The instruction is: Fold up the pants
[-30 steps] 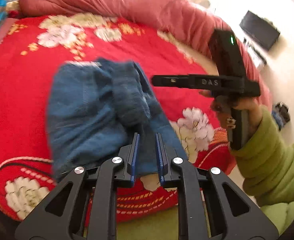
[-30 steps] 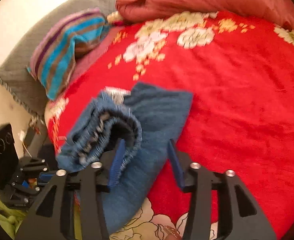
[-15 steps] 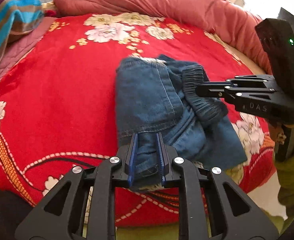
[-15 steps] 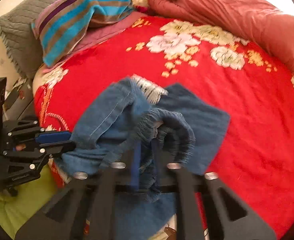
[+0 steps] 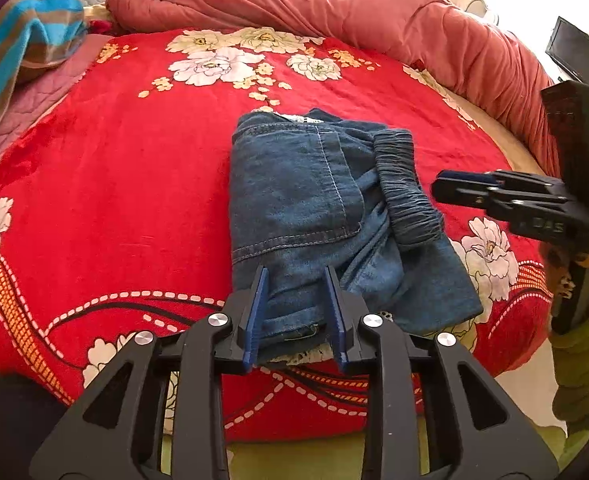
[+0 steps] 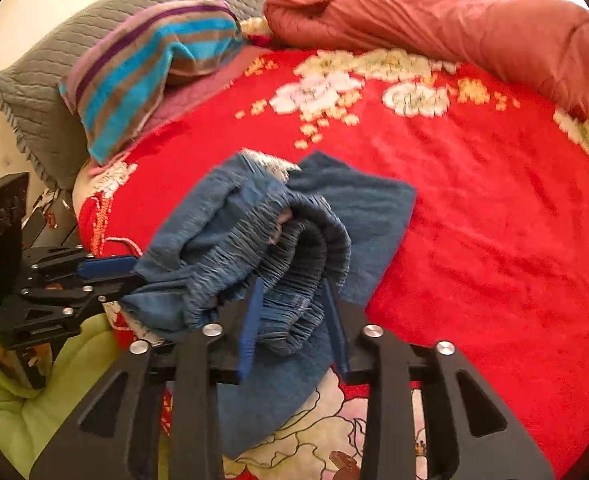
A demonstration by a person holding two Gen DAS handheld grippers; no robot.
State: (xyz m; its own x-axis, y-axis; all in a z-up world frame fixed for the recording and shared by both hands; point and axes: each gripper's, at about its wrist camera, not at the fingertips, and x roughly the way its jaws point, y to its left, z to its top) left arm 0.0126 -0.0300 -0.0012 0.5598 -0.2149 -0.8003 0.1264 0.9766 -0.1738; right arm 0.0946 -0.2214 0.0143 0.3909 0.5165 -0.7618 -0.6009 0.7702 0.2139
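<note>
I've just laid the folded pants (image 5: pixel 314 208) down mid-blanket (image 5: pixel 114 184). My left gripper (image 5: pixel 298 312) is opening around the near hem; the right gripper (image 6: pixel 292 320) is opening too, waistband probably loose between its pads. Fold nearly done.

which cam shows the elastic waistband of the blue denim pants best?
Right wrist. The gathered elastic waistband fills the centre, looped open, its near end between the opening right gripper fingers. Left wrist shows it smaller, as a flattened ruched strip along the right edge of the folded blue denim pants.
</note>
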